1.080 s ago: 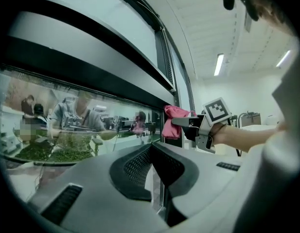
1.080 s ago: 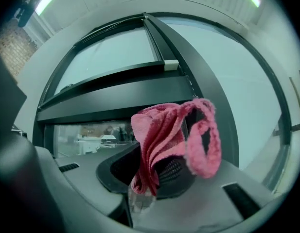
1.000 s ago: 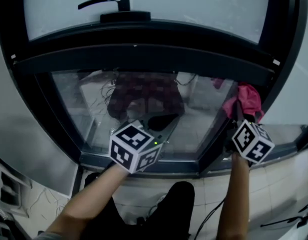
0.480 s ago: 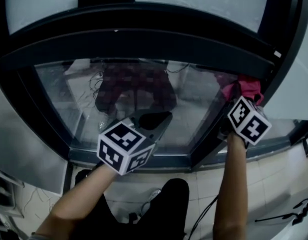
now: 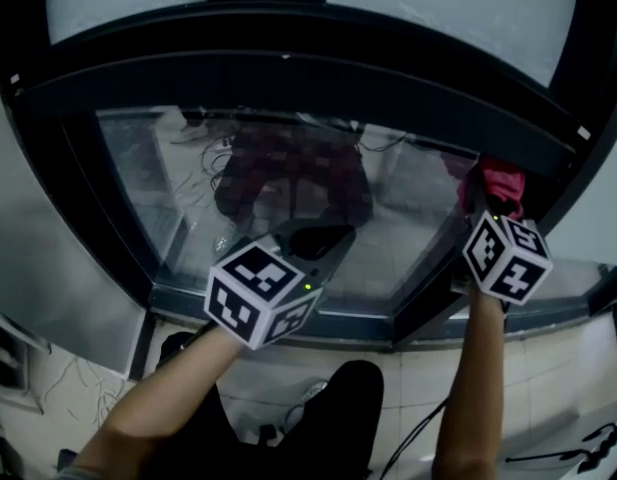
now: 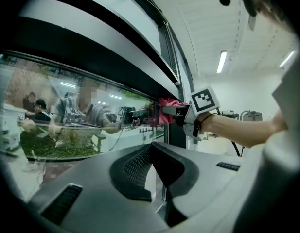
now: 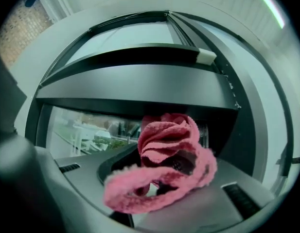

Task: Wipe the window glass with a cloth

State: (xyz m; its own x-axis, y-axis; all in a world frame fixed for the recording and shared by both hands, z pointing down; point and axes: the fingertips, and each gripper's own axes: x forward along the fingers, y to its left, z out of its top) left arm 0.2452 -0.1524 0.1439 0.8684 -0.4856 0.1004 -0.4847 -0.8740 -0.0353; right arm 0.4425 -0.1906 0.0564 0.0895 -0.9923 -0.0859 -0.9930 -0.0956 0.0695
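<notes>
Window glass [image 5: 288, 198]: lower pane in a dark frame. Left tool [image 5: 323, 240] is closed on nothing, low before mid-pane. Right tool [image 5: 491, 208] is clamped on the pink cloth [image 7: 164, 164] at the pane's upper right corner. Nearly all the glass lies to its left.

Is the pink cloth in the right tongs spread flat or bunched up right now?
Bunched up. The pink cloth sits in crumpled folds, with one loop hanging loose in front, gripped in the right tongs.
</notes>
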